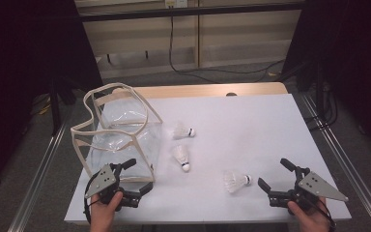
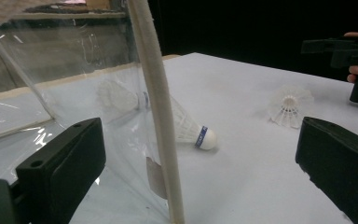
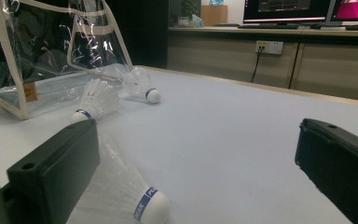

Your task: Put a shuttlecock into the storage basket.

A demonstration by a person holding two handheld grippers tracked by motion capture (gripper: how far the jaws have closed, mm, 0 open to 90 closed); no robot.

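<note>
Down on the white bench (image 1: 232, 121): 3 shuttlecocks and a clear bag (image 1: 121, 135) with cream edging, standing upright at the left side, mouth up.

Left tool (image 1: 137, 175), held in the left hand (image 1: 104, 212) at the near left corner, jaws spread wide and gripping nothing; seen from the left gripper view, 1 jaw to either side of the bag's near cream corner seam (image 2: 161, 116), neither pad touching it.

Right tool (image 1: 274, 174), held in the right hand (image 1: 311, 217) at the near right corner, jaws likewise wide apart and empty, aimed toward the nearest shuttlecock (image 1: 235, 181).

Nearest shuttlecock lying on its side just left of the right tool, long axis roughly across the bench, cork toward the right tool, feather skirt toward the bag; in the right gripper view, low between the jaws (image 3: 135, 198), close to the left one, untouched by either.

Middle shuttlecock (image 1: 181, 157) just right of the bag's near corner, long axis slanted, cork toward the person, feathers toward the far left.

Far shuttlecock (image 1: 183, 130) beside the bag's right wall, long axis across the bench, cork to the right, feathers toward the bag.

All 3 outside the bag, apart from each other.
</note>
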